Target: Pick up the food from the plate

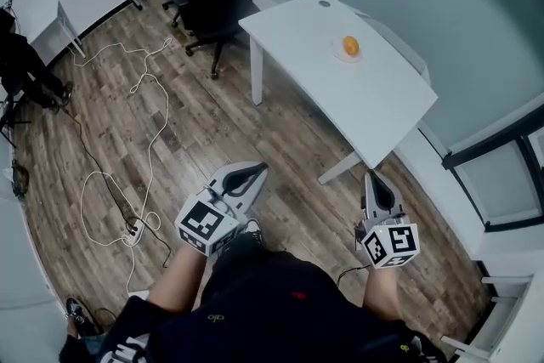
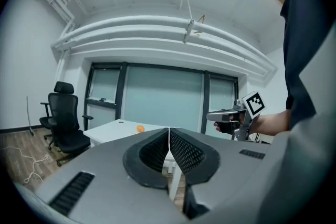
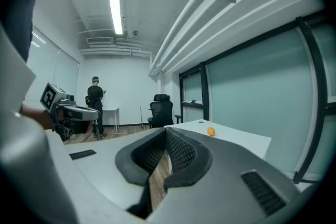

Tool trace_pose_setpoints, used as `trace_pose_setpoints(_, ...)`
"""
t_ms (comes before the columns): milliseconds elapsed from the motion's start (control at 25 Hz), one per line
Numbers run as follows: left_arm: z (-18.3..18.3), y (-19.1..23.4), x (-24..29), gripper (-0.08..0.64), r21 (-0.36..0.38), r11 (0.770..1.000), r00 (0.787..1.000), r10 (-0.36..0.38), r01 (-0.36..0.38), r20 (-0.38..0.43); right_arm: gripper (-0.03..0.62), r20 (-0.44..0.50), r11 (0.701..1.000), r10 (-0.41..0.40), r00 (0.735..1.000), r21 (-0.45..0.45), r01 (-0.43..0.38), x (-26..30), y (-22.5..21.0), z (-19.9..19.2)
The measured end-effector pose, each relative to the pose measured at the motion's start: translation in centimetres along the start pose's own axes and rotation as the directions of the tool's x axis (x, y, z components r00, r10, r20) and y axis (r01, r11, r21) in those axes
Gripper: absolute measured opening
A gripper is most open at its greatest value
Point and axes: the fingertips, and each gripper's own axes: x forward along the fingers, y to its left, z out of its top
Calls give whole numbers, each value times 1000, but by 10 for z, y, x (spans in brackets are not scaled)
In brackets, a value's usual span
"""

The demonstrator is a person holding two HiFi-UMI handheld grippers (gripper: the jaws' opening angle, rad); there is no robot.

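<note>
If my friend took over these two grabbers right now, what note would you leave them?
Left gripper: jaws shut, nothing between them, held low and well short of the table.
Right gripper: also shut and empty, also short of the table.
Things: the orange food sits on a small white plate on the white table ahead.
Done: nothing yet; the food is on its plate, with neither gripper near it.
Left: step up to the table, open one gripper, close it gently on the food and lift it off the plate.
</note>
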Motion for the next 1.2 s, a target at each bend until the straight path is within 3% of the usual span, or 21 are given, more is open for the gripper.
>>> trace_pose_setpoints(200, 8, 68, 16, 26, -12, 1000, 1000, -10, 10, 11, 23, -4, 1000, -10, 1000, -10, 10, 60, 6, 8)
trace_pose_setpoints(520, 14, 120, 80, 26, -29, 998, 999, -53, 52, -14, 23, -51, 1000, -28, 998, 7, 28, 128, -34, 8)
trace_pose_setpoints(680, 12, 136, 130, 26, -15, 996, 996, -84, 83, -34, 23, -66, 999, 1, 998, 33, 1, 173, -71, -5)
trace_pose_setpoints(920, 0, 174, 225, 26, 22, 997, 987, -68, 72, -145, 23, -84, 995, 42, 996, 89, -34, 262, -137, -15)
trace_pose_setpoints(1200, 9, 219, 338, 26, 13, 1000, 986, 14, -12, -167, 23, -102, 997, 50, 993, 71, -42, 351, -244, -17)
